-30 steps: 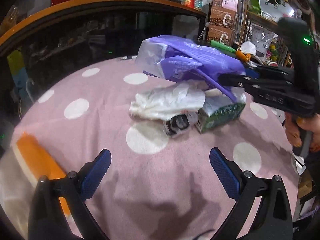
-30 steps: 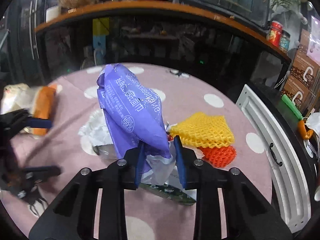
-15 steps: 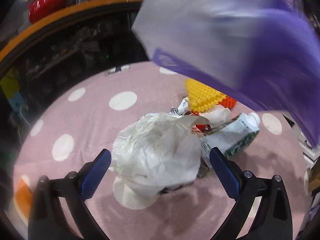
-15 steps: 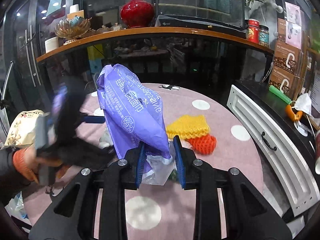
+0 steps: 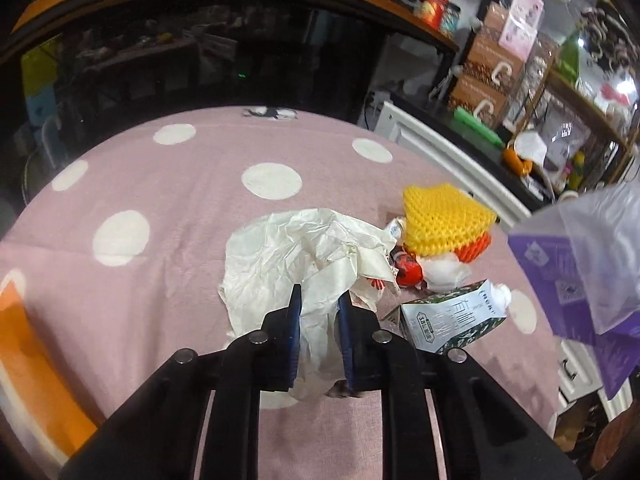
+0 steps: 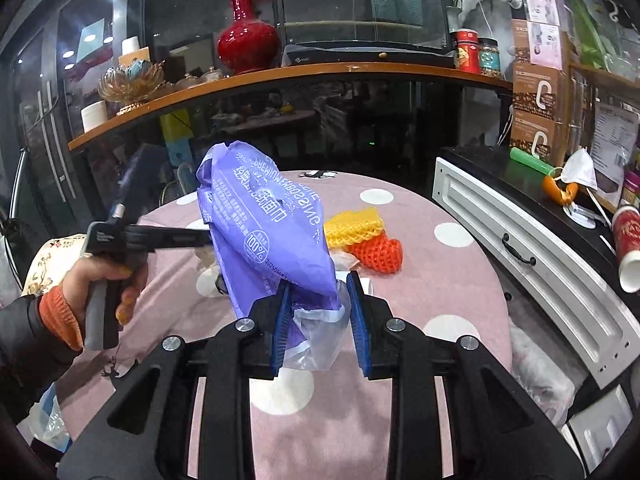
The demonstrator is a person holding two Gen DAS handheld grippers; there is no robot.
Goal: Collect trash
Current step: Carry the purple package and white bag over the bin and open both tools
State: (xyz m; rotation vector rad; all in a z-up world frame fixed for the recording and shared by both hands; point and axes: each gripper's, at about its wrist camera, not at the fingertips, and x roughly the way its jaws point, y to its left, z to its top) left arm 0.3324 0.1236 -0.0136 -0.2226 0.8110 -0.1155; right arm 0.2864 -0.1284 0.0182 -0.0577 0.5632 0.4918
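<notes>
My left gripper (image 5: 318, 322) is shut on a crumpled white plastic bag (image 5: 296, 252) lying on the pink dotted table (image 5: 160, 208). Beside it lie a green-and-white carton (image 5: 452, 320), yellow foam netting (image 5: 444, 214), orange netting (image 5: 474, 248) and a small red wrapper (image 5: 408, 270). My right gripper (image 6: 318, 320) is shut on the lower end of a purple plastic package (image 6: 268, 224), held above the table; it also shows at the right edge of the left wrist view (image 5: 592, 268). The left gripper's body (image 6: 148, 238) reaches behind that package.
An orange-and-white item (image 5: 28, 344) lies at the table's left edge. A white drawer cabinet (image 6: 532, 256) stands to the right, with a paper cup (image 6: 628, 248) and mask (image 6: 580, 168) on it. A dark counter with an orange rim (image 6: 280, 76) curves behind the table.
My left gripper moved in and closed from wide open onto the white plastic bag. My right gripper lifted the purple package up and off to the right.
</notes>
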